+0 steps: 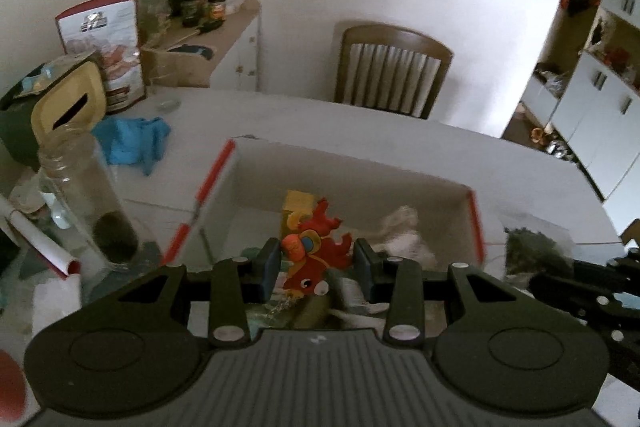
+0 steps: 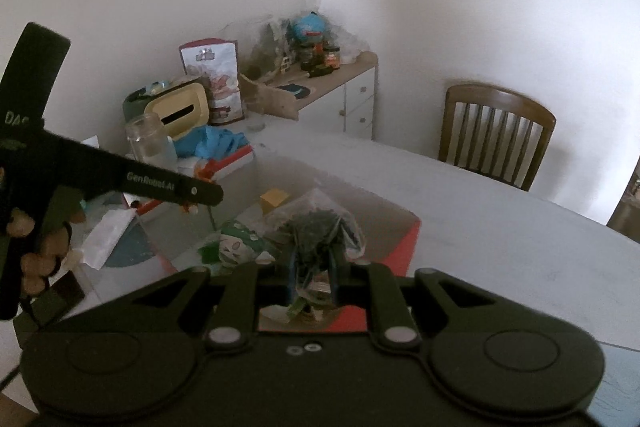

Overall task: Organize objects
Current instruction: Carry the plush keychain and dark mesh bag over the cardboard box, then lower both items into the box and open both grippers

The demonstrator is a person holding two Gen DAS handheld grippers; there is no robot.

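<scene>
Your left gripper [image 1: 316, 263] hangs spread above the box [image 1: 352, 163], the red toy [image 1: 314, 251] between its fingers. Your right gripper [image 2: 314, 275] pinches the bag [image 2: 320, 223] above that box.

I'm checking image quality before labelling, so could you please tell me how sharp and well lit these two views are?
Left wrist: dim, soft; the box edges smear, the red toy in the left claw reads clearly. Right wrist: flat, hazy light; the bag in the right claw is blurred; fisheye bends the table edge.
</scene>
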